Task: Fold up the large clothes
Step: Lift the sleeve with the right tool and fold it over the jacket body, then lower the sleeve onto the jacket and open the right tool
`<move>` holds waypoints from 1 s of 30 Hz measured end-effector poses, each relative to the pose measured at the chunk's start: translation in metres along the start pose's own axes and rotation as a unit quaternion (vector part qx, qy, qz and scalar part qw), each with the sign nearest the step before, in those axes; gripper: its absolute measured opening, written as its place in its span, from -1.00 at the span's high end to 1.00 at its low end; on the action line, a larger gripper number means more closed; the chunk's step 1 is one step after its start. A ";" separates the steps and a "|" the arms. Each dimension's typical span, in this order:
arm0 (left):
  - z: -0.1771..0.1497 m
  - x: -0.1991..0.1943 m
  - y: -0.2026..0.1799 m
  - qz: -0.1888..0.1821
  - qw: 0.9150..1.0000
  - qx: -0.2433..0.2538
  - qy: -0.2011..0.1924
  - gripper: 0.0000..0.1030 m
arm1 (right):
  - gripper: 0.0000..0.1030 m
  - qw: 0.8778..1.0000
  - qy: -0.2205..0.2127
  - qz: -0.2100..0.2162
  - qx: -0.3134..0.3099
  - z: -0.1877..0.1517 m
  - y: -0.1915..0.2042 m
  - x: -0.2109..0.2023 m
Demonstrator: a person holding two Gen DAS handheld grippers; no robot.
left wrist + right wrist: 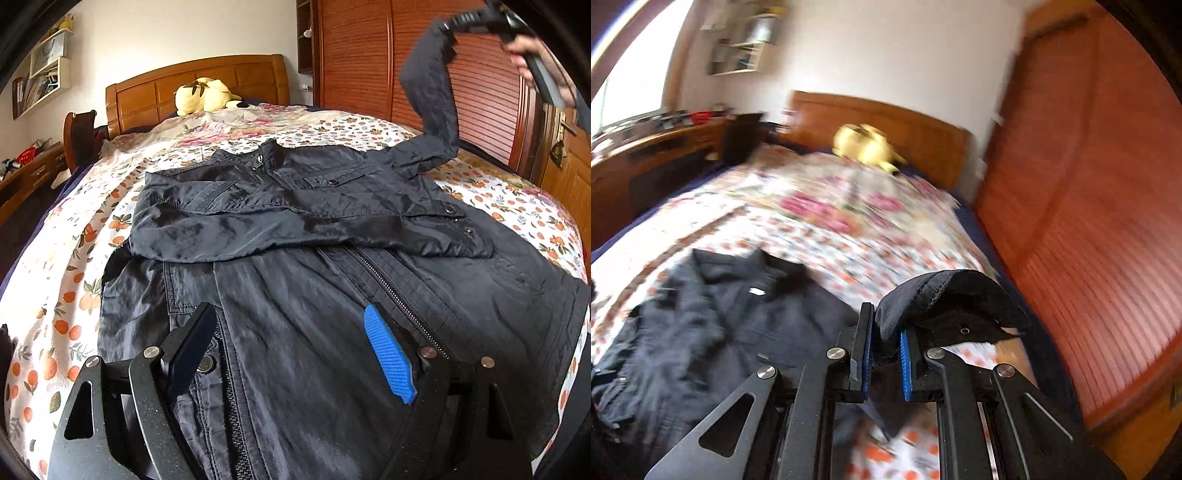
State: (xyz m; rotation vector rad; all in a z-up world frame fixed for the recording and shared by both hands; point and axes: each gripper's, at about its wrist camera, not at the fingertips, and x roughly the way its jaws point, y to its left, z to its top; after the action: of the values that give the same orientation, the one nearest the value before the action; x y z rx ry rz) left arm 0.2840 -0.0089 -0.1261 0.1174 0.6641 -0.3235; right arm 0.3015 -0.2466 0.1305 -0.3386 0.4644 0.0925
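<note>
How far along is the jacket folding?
Done: one sleeve already lies folded across the jacket chest. In hand: the right gripper is shut on the other sleeve's cuff, lifted above the bed. The left gripper hovers open over the hem. Left: laying that sleeve across, then folding the body.

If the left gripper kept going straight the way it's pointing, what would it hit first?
Most likely the dark jacket spread on the bed: the left gripper hangs open and angled down over its zippered front. Exact height above the fabric is unclear.
</note>
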 end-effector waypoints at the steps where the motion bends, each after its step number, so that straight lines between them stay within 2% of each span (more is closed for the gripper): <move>1: 0.000 -0.002 0.001 0.000 1.000 -0.003 -0.003 -0.61 | 0.76 1.000 -0.008 0.014 -0.005 0.007 0.015 -0.007; 6: 0.000 -0.020 0.003 -0.008 1.000 -0.008 -0.018 -0.61 | 0.76 0.996 -0.037 0.075 -0.037 0.019 0.077 -0.040; 12: 0.000 -0.045 0.010 0.002 0.999 -0.008 -0.040 -0.61 | 0.76 0.987 -0.052 0.138 -0.067 0.004 0.124 -0.072; 17: -0.004 -0.051 0.023 0.009 0.999 -0.022 -0.043 -0.61 | 0.76 0.982 -0.012 0.171 -0.085 -0.028 0.144 -0.068; 21: -0.003 -0.050 0.027 0.010 0.999 -0.029 -0.042 -0.61 | 0.76 0.980 0.025 0.177 -0.088 -0.049 0.139 -0.053; 25: -0.003 -0.048 0.027 0.011 0.999 -0.027 -0.041 -0.61 | 0.76 0.978 0.055 0.185 -0.080 -0.056 0.133 -0.040; 28: -0.003 -0.046 0.026 0.011 0.999 -0.024 -0.038 -0.61 | 0.76 0.977 0.072 0.185 -0.080 -0.038 0.137 -0.023; 30: -0.003 -0.045 0.026 0.012 0.999 -0.022 -0.036 -0.61 | 0.76 0.977 0.081 0.180 -0.085 -0.039 0.141 -0.020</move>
State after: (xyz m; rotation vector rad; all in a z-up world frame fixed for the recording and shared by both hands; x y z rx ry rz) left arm 0.2579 0.0274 -0.1003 0.0707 0.5969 -0.2883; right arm 0.2448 -0.1276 0.0649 -0.4291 0.6788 0.4623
